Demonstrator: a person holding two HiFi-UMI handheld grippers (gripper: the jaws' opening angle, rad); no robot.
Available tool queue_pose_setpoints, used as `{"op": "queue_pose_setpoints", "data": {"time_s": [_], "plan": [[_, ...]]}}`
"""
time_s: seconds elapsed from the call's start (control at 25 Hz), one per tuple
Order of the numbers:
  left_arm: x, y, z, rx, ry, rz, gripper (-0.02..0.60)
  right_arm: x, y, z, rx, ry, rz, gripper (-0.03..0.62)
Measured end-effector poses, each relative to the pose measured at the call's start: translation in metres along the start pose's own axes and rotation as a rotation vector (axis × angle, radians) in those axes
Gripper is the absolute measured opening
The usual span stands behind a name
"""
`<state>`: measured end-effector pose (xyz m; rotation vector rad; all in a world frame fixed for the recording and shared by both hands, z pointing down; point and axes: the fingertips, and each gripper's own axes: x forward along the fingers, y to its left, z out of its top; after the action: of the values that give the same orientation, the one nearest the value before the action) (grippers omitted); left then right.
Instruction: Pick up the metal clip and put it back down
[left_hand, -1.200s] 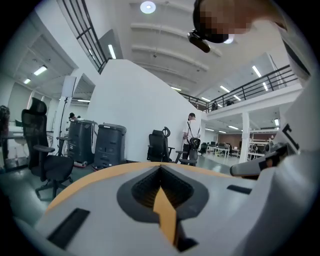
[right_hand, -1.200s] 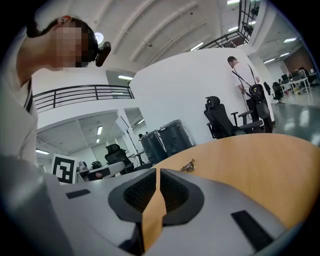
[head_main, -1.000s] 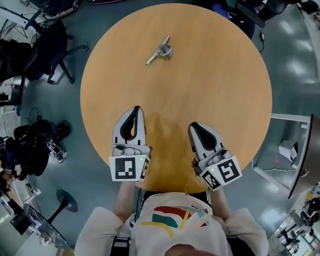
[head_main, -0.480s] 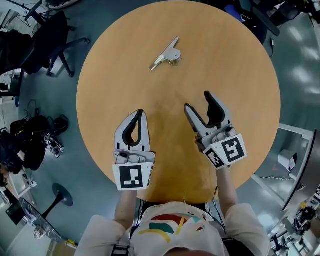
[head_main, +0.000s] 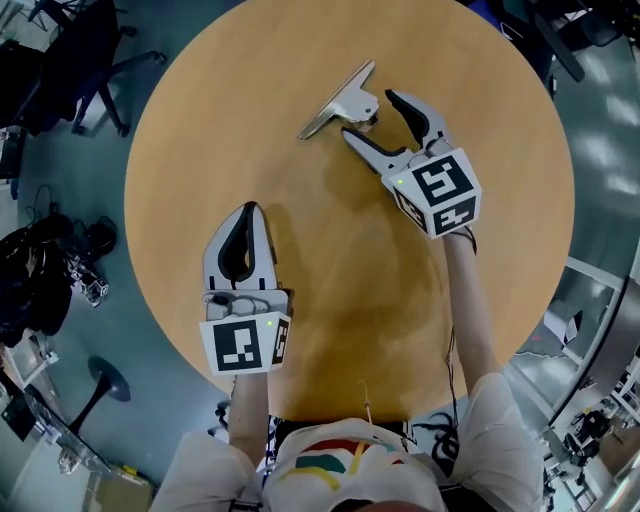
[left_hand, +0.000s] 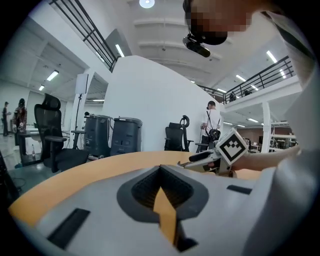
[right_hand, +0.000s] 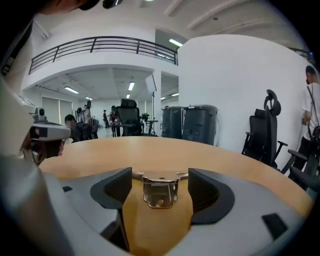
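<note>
Jaws of my right gripper (head_main: 368, 116) stand wide apart, having just been opening, with the metal clip (right_hand: 160, 189) lying on the round desk (head_main: 400, 340) in the gap between the two pads. Neither pad presses on it, and I see bare desk at each side of the clip's body. Jaws of my left gripper (head_main: 248, 210) are together with nothing in them, low over the desk well back from the clip and off to the left of the right jaws. By my reading the task has barely begun: the approach looks complete and the clip is framed for a grasp, but it rests on the wood, ungripped and unlifted. Left to do, as I judge it, is everything that counts: closing on the clip, raising it clear, setting it down again and letting go.
</note>
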<state>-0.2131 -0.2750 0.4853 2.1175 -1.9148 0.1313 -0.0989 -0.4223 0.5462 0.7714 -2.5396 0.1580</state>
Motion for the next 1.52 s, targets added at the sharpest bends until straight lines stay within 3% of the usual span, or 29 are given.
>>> {"op": "queue_pose_setpoints", "data": {"time_s": [0.28,0.4,0.52,0.76,1.04,1.36,1.52], "plan": [[0.019,-0.002,-0.02,-0.06,-0.014,-0.026,0.044,0.032,-0.012,-0.026,0.033,0.169,0.022,0.33],[0.02,-0.007,-0.026,-0.045,-0.018,-0.023,0.044,0.034,-0.013,-0.031,0.044,0.207,0.029,0.33],[0.021,-0.007,-0.032,-0.081,-0.002,-0.036,0.044,0.038,-0.01,-0.034,0.017,0.239,0.023,0.33],[0.021,-0.013,-0.038,-0.027,0.014,-0.033,0.044,0.04,-0.004,-0.036,0.008,0.273,0.053,0.306],[0.01,-0.018,-0.026,-0.053,0.005,-0.032,0.044,0.031,-0.005,-0.032,0.001,0.252,0.009,0.293],[-0.041,-0.002,0.045,-0.018,-0.102,-0.015,0.044,-0.021,0.038,0.05,-0.024,0.128,-0.049,0.293],[-0.088,-0.012,0.075,-0.004,-0.105,-0.029,0.044,-0.079,0.08,0.102,-0.049,0.038,-0.069,0.293]]}}
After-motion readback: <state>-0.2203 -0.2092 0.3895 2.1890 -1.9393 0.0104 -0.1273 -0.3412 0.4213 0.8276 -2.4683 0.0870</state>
